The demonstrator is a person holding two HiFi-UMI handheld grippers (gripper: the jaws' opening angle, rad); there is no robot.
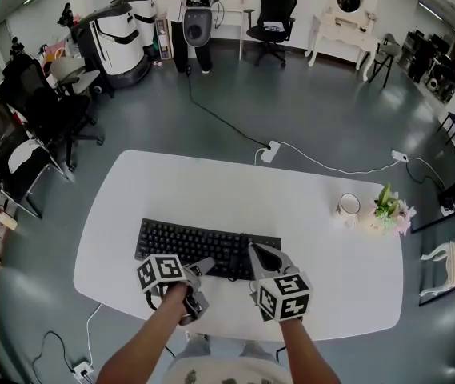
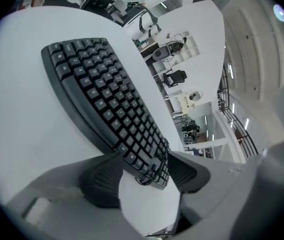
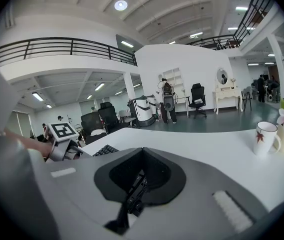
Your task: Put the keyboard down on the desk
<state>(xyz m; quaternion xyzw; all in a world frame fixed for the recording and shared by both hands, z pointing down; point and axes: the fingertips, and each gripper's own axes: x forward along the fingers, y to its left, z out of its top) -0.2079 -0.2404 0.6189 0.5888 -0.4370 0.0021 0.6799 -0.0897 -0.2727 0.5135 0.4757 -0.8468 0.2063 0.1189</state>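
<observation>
A black keyboard [image 1: 195, 246] lies flat on the white desk [image 1: 211, 190], near its front edge. My left gripper [image 1: 201, 274] is at the keyboard's front edge with its jaws apart. In the left gripper view the keyboard [image 2: 102, 89] stretches away beyond the open left gripper [image 2: 144, 176], and a loop of its black cable [image 2: 150, 176] lies at the near end. My right gripper [image 1: 253, 250] reaches over the keyboard's right part. In the right gripper view that gripper [image 3: 137, 194] is shut, with a lumpy black cable [image 3: 134, 196] pinched between its pads. A corner of the keyboard [image 3: 104, 150] shows to the left.
A white mug [image 1: 348, 206] and a small pot of flowers [image 1: 389, 210] stand at the desk's right end. Black office chairs [image 1: 35, 126] stand off the desk's left side. A power strip [image 1: 270, 151] with a cord lies on the floor behind the desk.
</observation>
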